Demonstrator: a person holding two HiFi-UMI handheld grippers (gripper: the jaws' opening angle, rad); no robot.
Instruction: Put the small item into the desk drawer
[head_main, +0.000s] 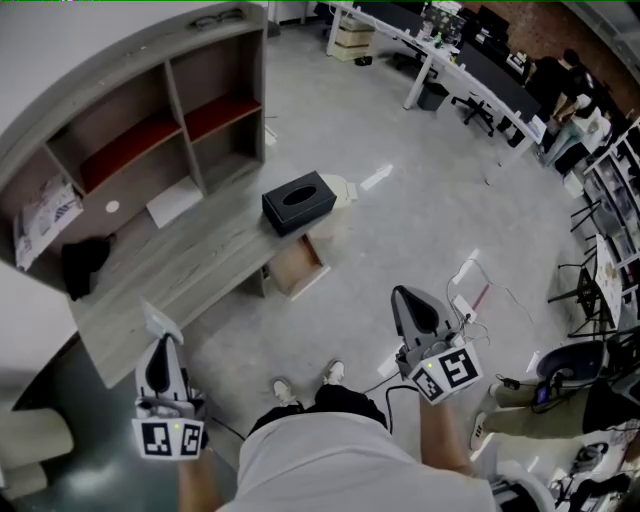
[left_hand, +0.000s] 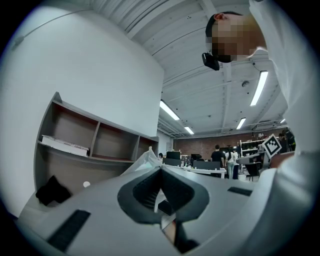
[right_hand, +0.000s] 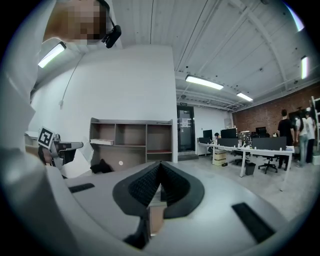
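Carry step - small white item (head_main: 160, 320) pinched at tip of left gripper (head_main: 165, 342), well short of desk (head_main: 210, 248). Right gripper (head_main: 399, 293) closed, empty. Next - approach desk, lower item into pulled-out drawer (head_main: 297, 266) at desk front, release.

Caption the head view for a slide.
Left gripper pinching a small white item, facing the desk with its drawer open.
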